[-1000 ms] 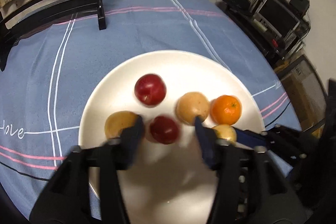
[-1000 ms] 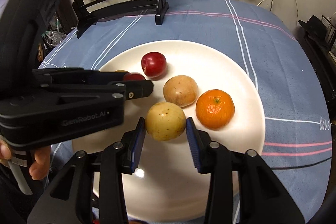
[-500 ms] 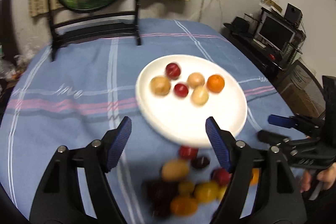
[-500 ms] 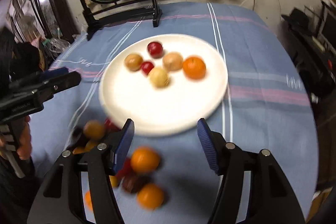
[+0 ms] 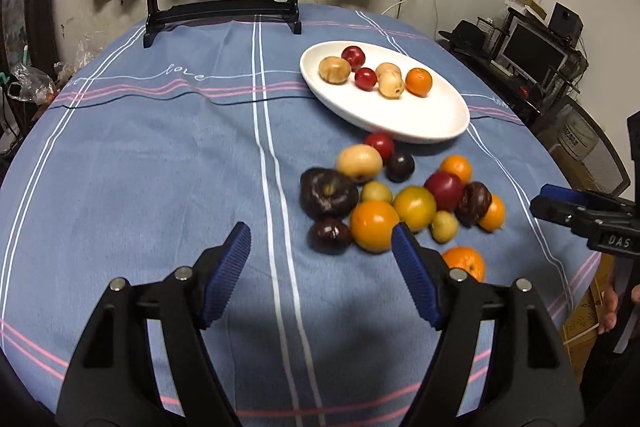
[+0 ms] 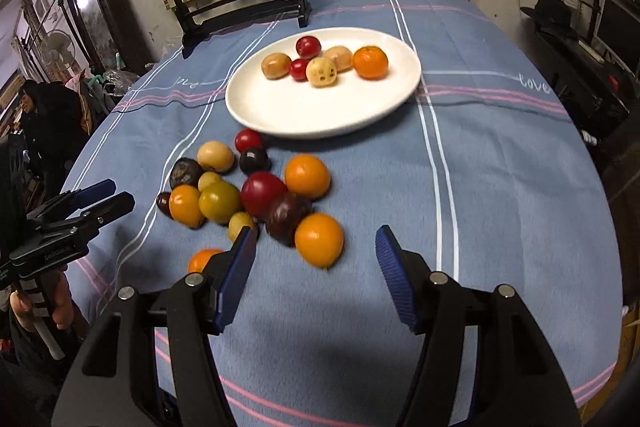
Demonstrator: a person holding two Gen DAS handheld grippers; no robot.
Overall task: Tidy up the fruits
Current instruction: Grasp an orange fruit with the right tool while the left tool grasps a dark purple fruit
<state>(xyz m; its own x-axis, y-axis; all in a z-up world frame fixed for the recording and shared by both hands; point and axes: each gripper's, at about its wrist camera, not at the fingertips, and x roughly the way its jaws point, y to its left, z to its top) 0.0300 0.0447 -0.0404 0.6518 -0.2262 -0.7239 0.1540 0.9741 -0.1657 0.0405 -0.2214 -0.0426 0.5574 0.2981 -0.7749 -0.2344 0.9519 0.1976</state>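
Beside the white plate point(image 5: 452, 131), loose fruit point(image 5: 414, 207), bare tablecloth point(image 5: 140, 187) leftward.

The tabletop point(image 5: 160, 155) is covered in a soft, matt blue cloth with a slightly fuzzy nap and woven white and pink stripes. On it, the white plate point(image 6: 320, 115) looks like smooth, glossy glazed ceramic, and the loose fruits point(image 6: 256, 195) have shiny, smooth skins. Each claw, the left claw point(image 5: 320, 271) and the right claw point(image 6: 316, 267), is matt black plastic with ribbed blue pads point(image 5: 226, 271) and small metal pins.
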